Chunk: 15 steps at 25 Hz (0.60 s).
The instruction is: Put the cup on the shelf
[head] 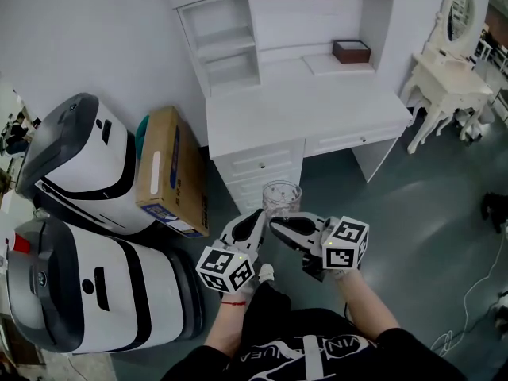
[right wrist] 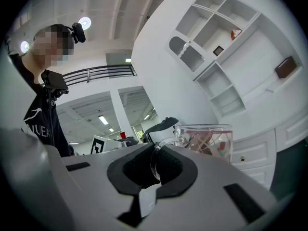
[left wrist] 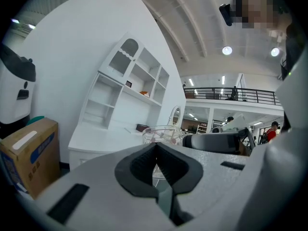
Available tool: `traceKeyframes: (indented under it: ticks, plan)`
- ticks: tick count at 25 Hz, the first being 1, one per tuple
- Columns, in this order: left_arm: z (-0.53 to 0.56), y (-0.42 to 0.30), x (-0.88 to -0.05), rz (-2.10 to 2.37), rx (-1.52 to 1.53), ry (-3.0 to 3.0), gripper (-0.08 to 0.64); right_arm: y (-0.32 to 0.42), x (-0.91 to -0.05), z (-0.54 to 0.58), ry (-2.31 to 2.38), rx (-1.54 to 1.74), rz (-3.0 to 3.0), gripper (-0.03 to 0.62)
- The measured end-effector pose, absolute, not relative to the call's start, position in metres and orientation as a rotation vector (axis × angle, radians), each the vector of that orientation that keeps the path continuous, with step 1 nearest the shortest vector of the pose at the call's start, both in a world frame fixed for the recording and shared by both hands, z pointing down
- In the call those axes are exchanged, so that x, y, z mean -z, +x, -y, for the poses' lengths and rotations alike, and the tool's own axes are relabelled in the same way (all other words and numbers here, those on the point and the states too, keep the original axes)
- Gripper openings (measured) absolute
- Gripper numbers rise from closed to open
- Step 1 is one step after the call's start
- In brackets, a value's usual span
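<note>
A clear glass cup with a pink pattern hangs in the air in front of the white desk's drawers. My right gripper is shut on the cup's glass handle, which sits between its dark pads; the cup body rises just beyond. Just left of it, my left gripper has its jaws shut with nothing between them, its tip close to the cup's lower side. From the left gripper view the cup shows just past the jaws. The white shelf unit stands on the desk top ahead.
A small brown box rests on a low ledge of the shelf unit. A cardboard box leans left of the desk. Two white-and-black machines stand at left, a white vanity table at right.
</note>
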State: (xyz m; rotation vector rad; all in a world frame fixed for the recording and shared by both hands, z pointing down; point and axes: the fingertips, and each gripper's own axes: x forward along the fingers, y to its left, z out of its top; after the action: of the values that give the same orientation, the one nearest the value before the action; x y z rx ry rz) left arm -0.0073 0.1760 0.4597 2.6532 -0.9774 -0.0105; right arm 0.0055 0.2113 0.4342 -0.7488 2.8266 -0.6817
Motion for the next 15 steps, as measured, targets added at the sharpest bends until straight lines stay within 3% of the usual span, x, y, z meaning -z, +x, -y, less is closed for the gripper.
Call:
traceKeyframes:
  ticks: [15]
  plan:
    - [-0.025,-0.018,-0.454,0.873,-0.020,2.684,0.006,-0.008,-0.428,-0.061,-0.840,0.676,-2.781,0.012]
